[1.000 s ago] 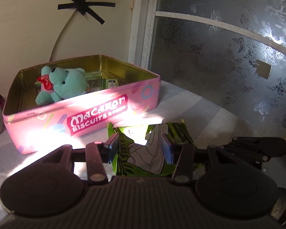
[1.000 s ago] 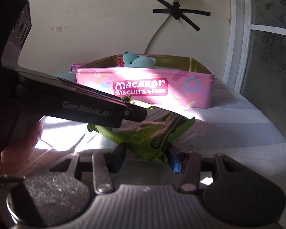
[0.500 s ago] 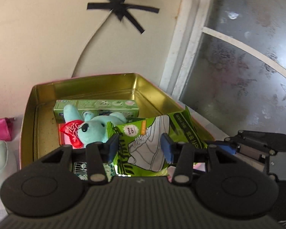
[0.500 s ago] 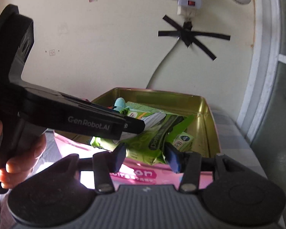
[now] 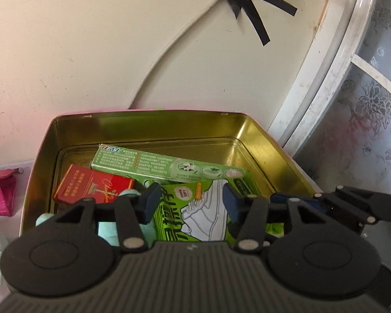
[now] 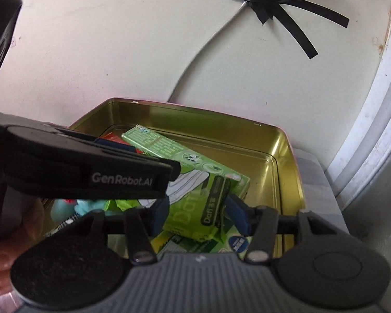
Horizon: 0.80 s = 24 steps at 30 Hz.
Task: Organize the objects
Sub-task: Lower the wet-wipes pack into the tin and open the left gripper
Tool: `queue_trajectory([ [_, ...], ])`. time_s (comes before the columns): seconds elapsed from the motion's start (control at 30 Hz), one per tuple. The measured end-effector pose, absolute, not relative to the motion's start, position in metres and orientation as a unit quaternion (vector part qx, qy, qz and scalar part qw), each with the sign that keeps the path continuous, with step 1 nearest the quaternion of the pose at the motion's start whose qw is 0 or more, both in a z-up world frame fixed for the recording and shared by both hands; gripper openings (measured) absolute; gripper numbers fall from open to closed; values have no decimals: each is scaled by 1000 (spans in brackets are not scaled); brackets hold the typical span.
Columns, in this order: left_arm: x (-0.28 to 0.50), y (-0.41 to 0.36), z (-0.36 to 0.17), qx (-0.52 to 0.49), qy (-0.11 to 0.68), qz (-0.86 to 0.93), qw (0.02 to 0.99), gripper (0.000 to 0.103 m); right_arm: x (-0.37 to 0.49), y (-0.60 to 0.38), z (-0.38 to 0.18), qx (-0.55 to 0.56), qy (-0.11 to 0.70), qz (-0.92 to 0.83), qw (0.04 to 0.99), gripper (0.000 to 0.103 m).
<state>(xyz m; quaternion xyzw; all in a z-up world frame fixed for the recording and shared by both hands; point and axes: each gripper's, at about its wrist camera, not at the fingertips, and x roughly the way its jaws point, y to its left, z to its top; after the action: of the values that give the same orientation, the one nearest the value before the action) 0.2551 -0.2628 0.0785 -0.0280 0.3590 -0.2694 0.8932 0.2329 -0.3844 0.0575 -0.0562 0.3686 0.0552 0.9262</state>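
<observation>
Left wrist view: my left gripper [image 5: 189, 200], jaws opening, straddles the green packet [image 5: 195, 216] over the tin [image 5: 260, 140]. My right gripper [image 6: 195, 212], also opening, spans the packet's other end.

Soft daylight, sharp centre, fisheye-bent edges, faint glare.

Both my wrist cameras look steeply down, close over the gold-lined tin [image 5: 260, 140] [image 6: 286, 151], facing the taped wall [image 5: 65, 52] [image 6: 117, 39].

My table [image 6: 315, 180], pale cloth: gold-lined tin [image 5: 250, 130] against the wall; pink pouch [image 5: 0, 193] left of it.
</observation>
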Motion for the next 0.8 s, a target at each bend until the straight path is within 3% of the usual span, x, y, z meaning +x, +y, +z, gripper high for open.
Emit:
queue_trajectory([
  [0.4,166,-254,96,18,302,-288,909,55,163,-398,70,-13,320,47,946,51],
  [0.8,82,-188,79,27,281,-262,923,59,55,-384,64,21,278,54,959,52],
])
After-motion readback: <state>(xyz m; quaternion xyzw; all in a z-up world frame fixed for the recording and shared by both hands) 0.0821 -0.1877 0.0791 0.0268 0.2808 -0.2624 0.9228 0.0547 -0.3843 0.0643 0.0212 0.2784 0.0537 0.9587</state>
